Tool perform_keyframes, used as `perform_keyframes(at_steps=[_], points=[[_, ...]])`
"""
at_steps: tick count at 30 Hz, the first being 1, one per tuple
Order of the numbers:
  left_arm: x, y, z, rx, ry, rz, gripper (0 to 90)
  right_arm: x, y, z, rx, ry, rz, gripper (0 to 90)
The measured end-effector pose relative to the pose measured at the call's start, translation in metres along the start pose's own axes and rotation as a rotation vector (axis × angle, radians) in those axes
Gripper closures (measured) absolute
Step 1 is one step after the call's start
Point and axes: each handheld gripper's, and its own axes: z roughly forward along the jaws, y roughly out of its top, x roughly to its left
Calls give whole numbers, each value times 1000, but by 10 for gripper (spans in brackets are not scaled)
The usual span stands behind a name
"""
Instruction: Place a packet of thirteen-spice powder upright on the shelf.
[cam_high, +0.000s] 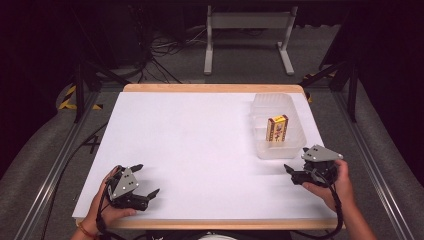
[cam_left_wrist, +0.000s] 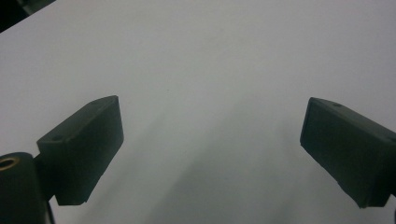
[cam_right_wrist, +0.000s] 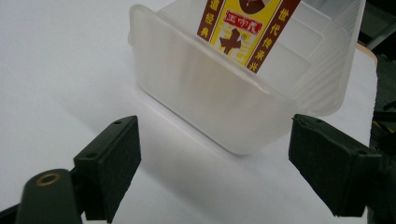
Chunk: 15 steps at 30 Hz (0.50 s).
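Facing the clear tub (cam_right_wrist: 205, 107) just ahead of its spread jaws, the right gripper (cam_right_wrist: 212, 175) seems poised to reach the yellow box (cam_right_wrist: 243, 28) inside, while the left gripper (cam_left_wrist: 210, 154) idles, jaws apart.

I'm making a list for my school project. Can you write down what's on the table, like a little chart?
table: white top with a wooden edge
tub: clear plastic, far right side of the table
box: yellow and dark red with printed characters, standing inside the tub
left gripper: open, holding nothing, near front left
right gripper: open, holding nothing, just in front of the tub
floor: grey, with cables and a white metal stand behind the table
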Motion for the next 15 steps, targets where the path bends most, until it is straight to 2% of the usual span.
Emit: perform_keyframes(at_steps=[7, 15], points=[[0, 0, 0, 0, 2, -1, 68, 3, -13, 0, 11, -7, -9, 169], [0, 0, -1, -4, 3, -1, 68, 5, -29, -6, 0, 2, 11, 166]])
